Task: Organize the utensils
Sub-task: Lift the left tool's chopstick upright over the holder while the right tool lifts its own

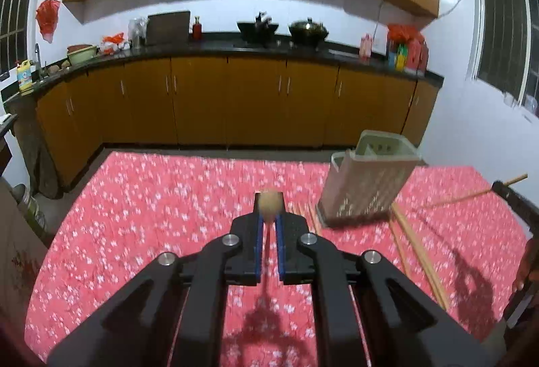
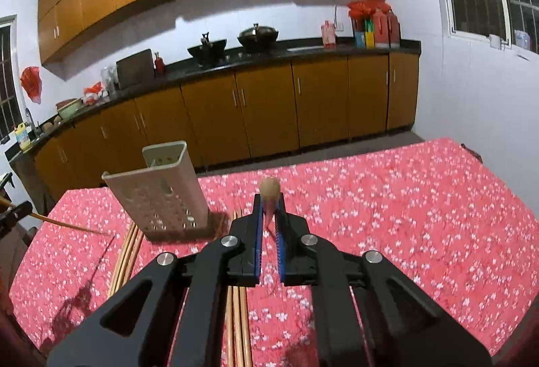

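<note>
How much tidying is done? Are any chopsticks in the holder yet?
Done: nothing that shows; no chopstick pokes above the holder. In hand: left gripper shut on a first chopstick, right gripper shut on a second chopstick. Left: both of those, plus the loose chopsticks lying on the red tablecloth by the holder.

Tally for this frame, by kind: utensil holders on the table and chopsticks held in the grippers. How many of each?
Utensil holder: 1
Chopstick in left gripper: 1
Chopstick in right gripper: 1
Loose chopsticks on the cloth: several, too blurred to count
Total counted: 3
</note>
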`<state>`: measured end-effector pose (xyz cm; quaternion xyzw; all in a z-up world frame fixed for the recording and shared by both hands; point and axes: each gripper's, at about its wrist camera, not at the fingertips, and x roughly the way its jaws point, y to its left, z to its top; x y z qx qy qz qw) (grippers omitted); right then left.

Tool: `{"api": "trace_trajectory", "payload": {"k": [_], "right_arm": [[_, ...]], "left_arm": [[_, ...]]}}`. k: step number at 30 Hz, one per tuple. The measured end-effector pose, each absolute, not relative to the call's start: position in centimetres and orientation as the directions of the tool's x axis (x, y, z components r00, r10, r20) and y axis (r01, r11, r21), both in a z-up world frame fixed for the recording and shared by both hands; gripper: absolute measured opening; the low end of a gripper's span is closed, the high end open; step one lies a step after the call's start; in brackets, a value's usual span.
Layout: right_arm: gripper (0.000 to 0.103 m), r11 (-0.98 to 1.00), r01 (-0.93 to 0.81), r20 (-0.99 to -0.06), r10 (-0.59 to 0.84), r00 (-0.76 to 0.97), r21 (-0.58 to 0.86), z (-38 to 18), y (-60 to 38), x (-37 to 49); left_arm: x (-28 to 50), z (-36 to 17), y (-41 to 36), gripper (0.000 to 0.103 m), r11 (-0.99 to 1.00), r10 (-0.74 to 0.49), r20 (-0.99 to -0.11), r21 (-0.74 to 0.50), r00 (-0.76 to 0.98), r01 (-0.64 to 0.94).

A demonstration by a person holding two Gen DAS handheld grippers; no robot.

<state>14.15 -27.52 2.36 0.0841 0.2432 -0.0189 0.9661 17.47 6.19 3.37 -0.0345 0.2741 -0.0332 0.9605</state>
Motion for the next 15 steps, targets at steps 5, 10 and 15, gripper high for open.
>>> {"api": "trace_trajectory", "payload": {"k": [5, 10, 15], "right_arm": [[0.007, 0.987, 0.076, -0.435, -0.006, 0.900, 0.144, 4.0, -27.5, 14.6], [0.007, 0.988, 0.041, -0.339, 0.012, 0.941, 0.148, 8.4, -27.1, 15.3], [0.007, 0.979, -0.022, -0.179, 0.059, 0.982, 0.204, 13.5, -26.4, 15.5]], "left_arm": [[18.3, 5.5, 6.4, 0.008, 0.996, -0.068, -0.480, -0.077, 0.875, 0.035], [19.2, 8.9, 6.2, 0.008, 0.996, -0.080, -0.418, -0.077, 0.905, 0.053], [20.0, 13.6, 4.7, 0.008, 0.989, -0.118, -0.298, -0.120, 0.947, 0.086]]}}
